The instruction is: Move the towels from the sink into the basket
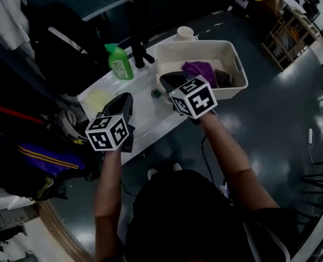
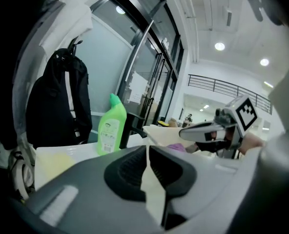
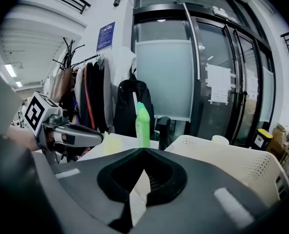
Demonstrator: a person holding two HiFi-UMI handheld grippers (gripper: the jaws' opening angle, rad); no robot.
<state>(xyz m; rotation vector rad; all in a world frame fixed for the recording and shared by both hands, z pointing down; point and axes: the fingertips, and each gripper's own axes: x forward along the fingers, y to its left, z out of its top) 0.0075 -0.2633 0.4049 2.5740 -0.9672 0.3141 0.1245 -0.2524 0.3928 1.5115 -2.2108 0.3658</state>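
Note:
A pale yellow towel [image 1: 98,99] lies in the white sink [image 1: 145,119]; it also shows as a yellow towel [image 2: 53,162] low on the left and a yellow towel [image 3: 112,143] beside the bottle. The cream basket [image 1: 232,59] to the sink's right holds a purple towel [image 1: 199,70] and a dark towel [image 1: 222,78]. My left gripper [image 1: 125,98] hovers over the sink just right of the yellow towel, shut and empty [image 2: 148,152]. My right gripper [image 1: 168,80] hangs at the basket's near left corner, shut with nothing in it [image 3: 142,152].
A green bottle [image 1: 119,62] and a black faucet [image 1: 139,53] stand at the sink's back edge. A white cup [image 1: 185,33] sits behind the basket. Bags and coats [image 1: 47,48] hang at the left. The dark floor [image 1: 281,113] lies around.

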